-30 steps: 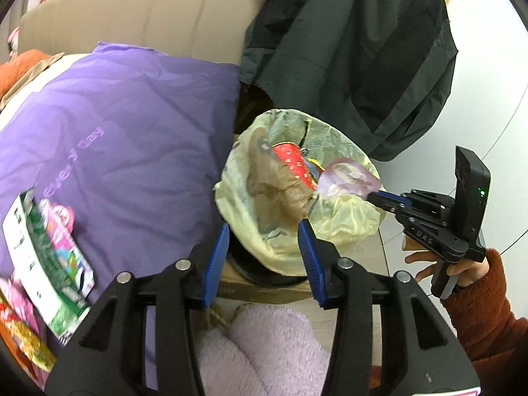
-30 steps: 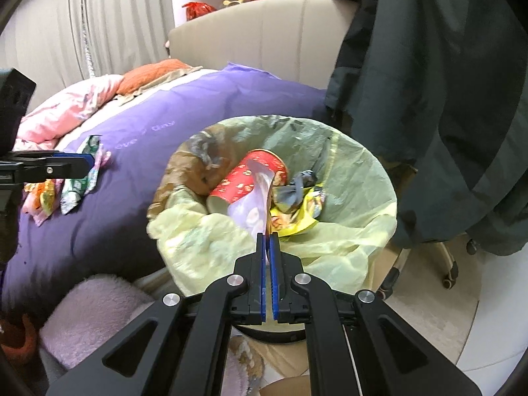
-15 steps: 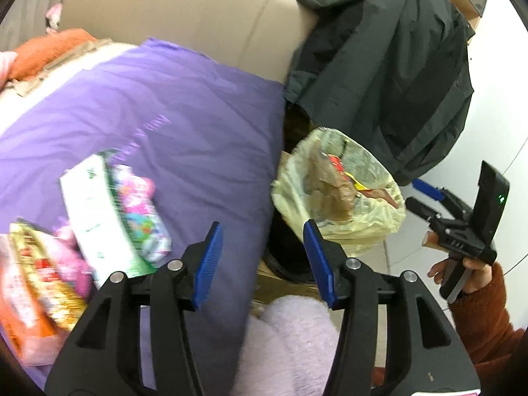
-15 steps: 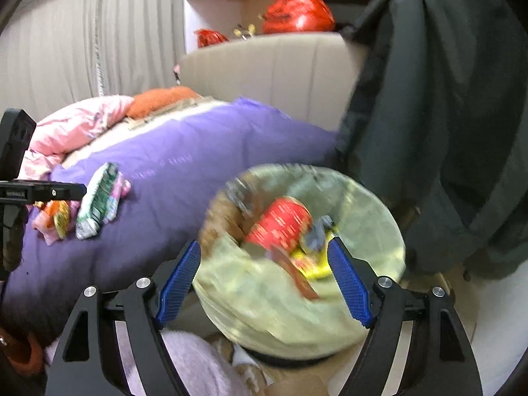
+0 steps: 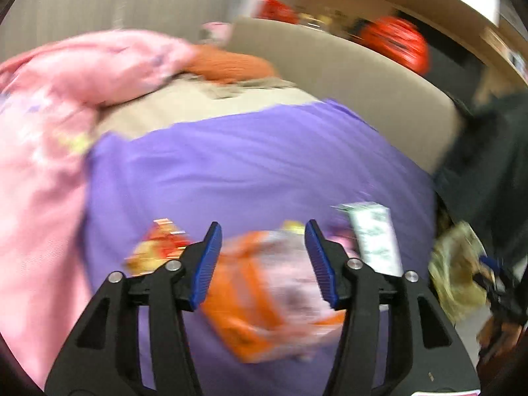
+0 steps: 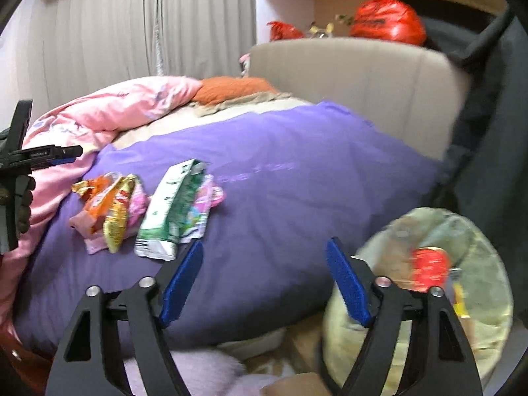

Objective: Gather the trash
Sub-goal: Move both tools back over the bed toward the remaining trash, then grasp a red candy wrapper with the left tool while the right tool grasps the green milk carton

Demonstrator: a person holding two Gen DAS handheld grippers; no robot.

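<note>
Several snack wrappers lie on the purple bedcover (image 6: 297, 178): an orange and yellow bundle (image 6: 105, 208) and a green and white packet (image 6: 171, 211). In the blurred left wrist view my left gripper (image 5: 260, 260) hangs above an orange wrapper (image 5: 264, 300), its jaws opening with nothing gripped; the green and white packet (image 5: 376, 241) lies to its right. My right gripper (image 6: 264, 280) stands open and empty above the bed's edge. The lined trash bin (image 6: 478, 241) sits at lower right, holding a red cup (image 6: 429, 269) and other rubbish. The left gripper (image 6: 66, 155) shows at the far left.
A pink quilt (image 6: 109, 112) and an orange pillow (image 6: 231, 89) lie at the back of the bed. The beige headboard (image 6: 356, 72) rises behind, with red bags (image 6: 386, 19) on a shelf. A dark jacket (image 6: 495, 132) hangs at the right. A fluffy lilac cushion (image 6: 198, 376) sits below.
My right gripper let go of the pale wrapper over the bin, opened wide and swung left toward the bed. My left gripper swept left from the bin to above the wrappers, widening.
</note>
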